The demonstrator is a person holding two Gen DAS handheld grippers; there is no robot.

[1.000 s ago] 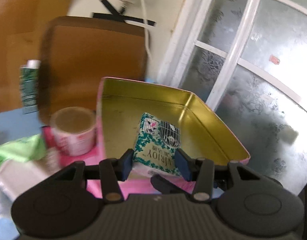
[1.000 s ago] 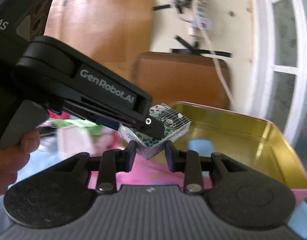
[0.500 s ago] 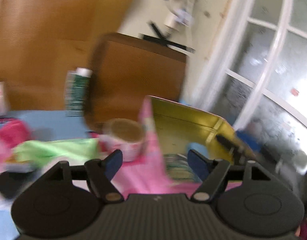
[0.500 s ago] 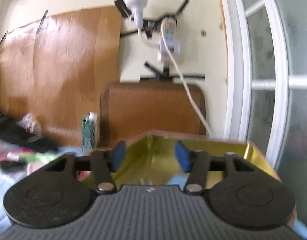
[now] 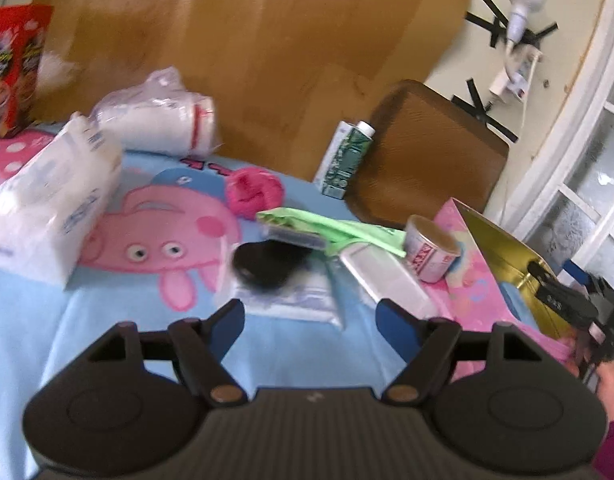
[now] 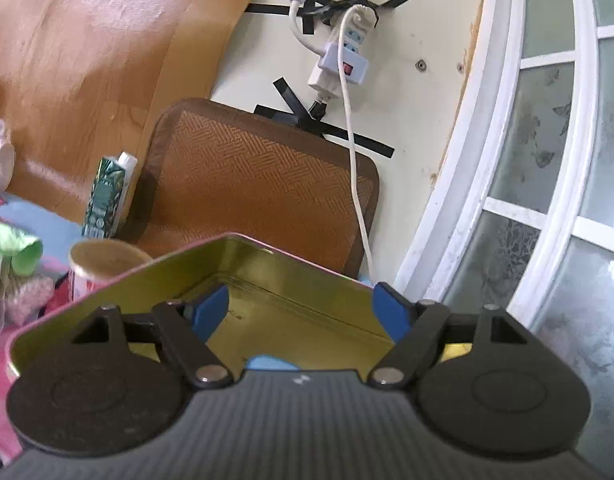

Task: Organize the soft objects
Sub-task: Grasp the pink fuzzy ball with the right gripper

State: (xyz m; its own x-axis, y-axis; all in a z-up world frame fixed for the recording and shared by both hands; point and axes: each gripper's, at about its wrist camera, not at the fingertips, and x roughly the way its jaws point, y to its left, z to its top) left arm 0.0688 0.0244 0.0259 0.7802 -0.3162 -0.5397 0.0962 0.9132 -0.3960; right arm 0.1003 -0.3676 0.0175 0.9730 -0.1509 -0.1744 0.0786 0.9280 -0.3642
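My left gripper is open and empty above the blue cartoon cloth. Just ahead of it a black object lies on a clear plastic pack. Around that are a white tissue pack, a white wrapped roll, a pink fluffy ball and a green cloth. The gold tin is at the right, with my right gripper over it. In the right wrist view my right gripper hangs over the gold tin, jaws opening, nothing between them.
A paper cup, a flat white box and a green carton stand between the clutter and the tin. A brown woven cushion leans on the wall behind. A red snack bag is far left. A window frame is right.
Both grippers held the patterned tissue packet over the tin; both have let go. The left gripper has swung left to face the cluttered cloth. The right gripper stayed over the tin and opened wide.
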